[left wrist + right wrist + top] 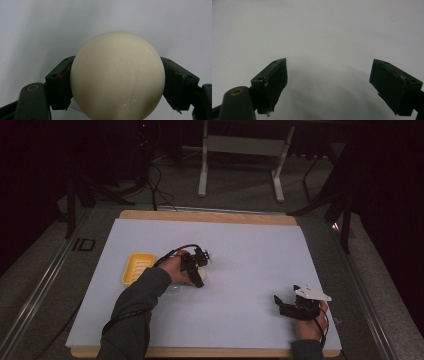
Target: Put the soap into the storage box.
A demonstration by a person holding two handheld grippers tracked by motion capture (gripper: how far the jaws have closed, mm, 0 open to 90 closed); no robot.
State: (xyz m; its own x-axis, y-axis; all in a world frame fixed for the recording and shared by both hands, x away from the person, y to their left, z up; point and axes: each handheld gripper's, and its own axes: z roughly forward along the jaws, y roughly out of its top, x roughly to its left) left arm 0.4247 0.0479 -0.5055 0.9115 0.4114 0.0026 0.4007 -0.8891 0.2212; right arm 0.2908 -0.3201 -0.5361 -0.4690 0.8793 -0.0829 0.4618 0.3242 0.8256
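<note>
we clamp the cream ball [117, 75] in our left gripper [198, 270], jaws squeezing its sides so it can't roll. right gripper [285, 306] idles near the counter, jaws spread, nothing between them.

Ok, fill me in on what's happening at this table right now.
A person works at a table covered by a white sheet, a gripper in each hand. The left gripper is clamped on a cream-coloured ball, its jaws pressing it from both sides, near a yellow tray. The right gripper sits apart near the table's front right, jaws open, with nothing between them.
</note>
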